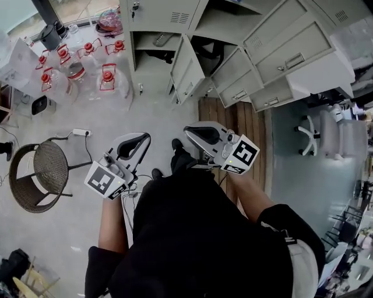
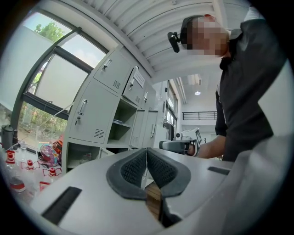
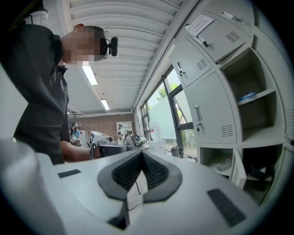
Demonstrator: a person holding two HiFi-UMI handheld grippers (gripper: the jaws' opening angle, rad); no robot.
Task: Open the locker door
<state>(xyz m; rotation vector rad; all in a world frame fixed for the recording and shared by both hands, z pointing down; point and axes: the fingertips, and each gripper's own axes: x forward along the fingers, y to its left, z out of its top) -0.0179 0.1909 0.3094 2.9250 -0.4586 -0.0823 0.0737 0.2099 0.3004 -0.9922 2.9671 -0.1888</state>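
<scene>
Standing well apart from the lockers on the far side, the person held the left hand-held gripper and right hand-held gripper low, each with jaws pressed together on nothing. I judged the approach not yet begun. The next move called for stepping closer, then parting the jaws around the handle of a closed locker door.

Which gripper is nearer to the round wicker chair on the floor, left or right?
Left. The left gripper is just right of the wicker chair in the head view; the right gripper is farther right, past the person's shoes.
</scene>
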